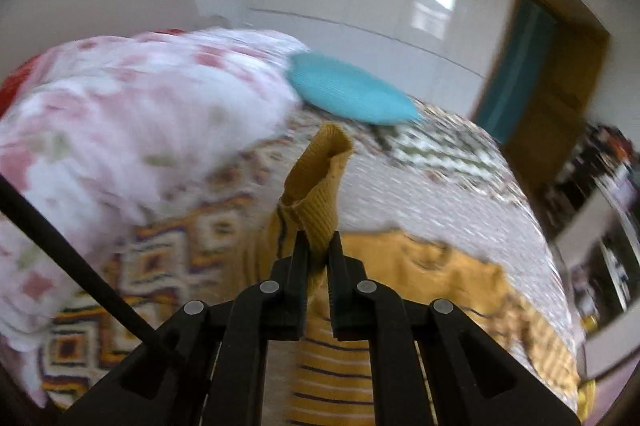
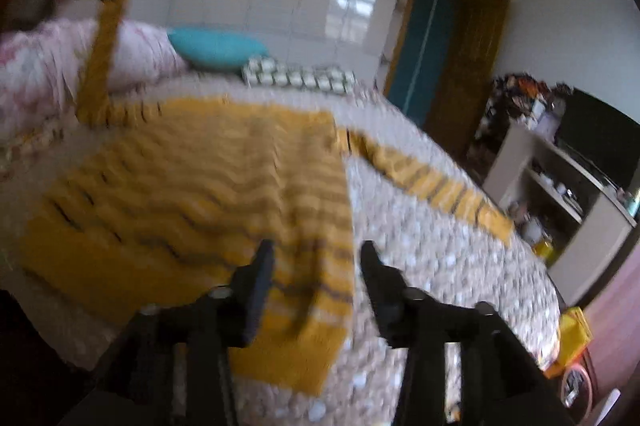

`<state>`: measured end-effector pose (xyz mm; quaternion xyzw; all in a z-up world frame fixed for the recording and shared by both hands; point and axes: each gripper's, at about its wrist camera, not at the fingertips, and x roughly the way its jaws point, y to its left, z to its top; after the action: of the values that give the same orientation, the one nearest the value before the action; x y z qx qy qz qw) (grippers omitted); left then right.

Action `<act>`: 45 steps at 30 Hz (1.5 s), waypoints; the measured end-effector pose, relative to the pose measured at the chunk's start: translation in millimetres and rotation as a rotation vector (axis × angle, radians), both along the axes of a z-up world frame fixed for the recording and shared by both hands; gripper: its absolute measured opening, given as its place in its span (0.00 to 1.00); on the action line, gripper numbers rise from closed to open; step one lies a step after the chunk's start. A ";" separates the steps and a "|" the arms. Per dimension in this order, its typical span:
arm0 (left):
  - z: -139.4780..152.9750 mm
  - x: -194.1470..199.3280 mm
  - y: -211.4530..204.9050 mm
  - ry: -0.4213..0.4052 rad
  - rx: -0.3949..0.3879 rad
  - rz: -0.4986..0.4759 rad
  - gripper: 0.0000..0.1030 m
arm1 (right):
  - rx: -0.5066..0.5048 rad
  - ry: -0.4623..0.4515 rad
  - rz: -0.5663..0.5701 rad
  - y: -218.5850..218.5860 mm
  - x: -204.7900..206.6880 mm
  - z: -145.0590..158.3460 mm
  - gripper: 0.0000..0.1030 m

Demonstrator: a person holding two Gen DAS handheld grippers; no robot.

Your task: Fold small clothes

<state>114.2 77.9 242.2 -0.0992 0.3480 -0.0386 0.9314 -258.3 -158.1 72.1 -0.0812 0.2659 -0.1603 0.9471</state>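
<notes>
My left gripper (image 1: 318,246) clamps the mustard striped sweater's (image 2: 208,194) cuff (image 1: 320,178) at frame center; my right gripper (image 2: 316,262) hovers, fingers apart, over the bed (image 2: 440,258).

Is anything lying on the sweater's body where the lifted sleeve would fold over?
Nothing visible does. The left gripper holds the sleeve cuff raised; the striped sweater's body lies bare on the bed, right gripper open above its hem.

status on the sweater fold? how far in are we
Early. Done: the yellow striped sweater is spread flat on the bed. In hand: the left gripper is shut on one sleeve cuff, lifted above the bed. The right gripper is open over the sweater's hem, holding nothing. Left: the other sleeve lies stretched out, and the body shows no fold yet.
</notes>
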 end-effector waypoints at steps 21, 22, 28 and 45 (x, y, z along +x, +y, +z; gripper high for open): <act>-125.4 2.0 -306.4 0.229 -0.022 -0.468 0.39 | 0.304 0.053 -0.252 -179.7 12.8 -11.0 0.51; -124.2 -2.4 -302.3 0.224 -0.034 -0.467 0.47 | 0.324 0.052 -0.258 -184.4 12.3 -11.5 0.51; -119.6 -58.7 -226.9 0.220 -0.048 -0.410 0.60 | 0.397 0.050 -0.248 -195.8 14.4 -12.1 0.53; -138.5 -220.1 -56.1 0.219 -0.005 -0.188 0.66 | 0.903 -0.047 -0.459 -349.4 36.4 -51.8 0.54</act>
<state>-105.9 21.8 103.7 -0.0723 0.4552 -0.1153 0.8799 -221.9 -507.5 20.3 0.4005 0.2981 -0.2353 0.8339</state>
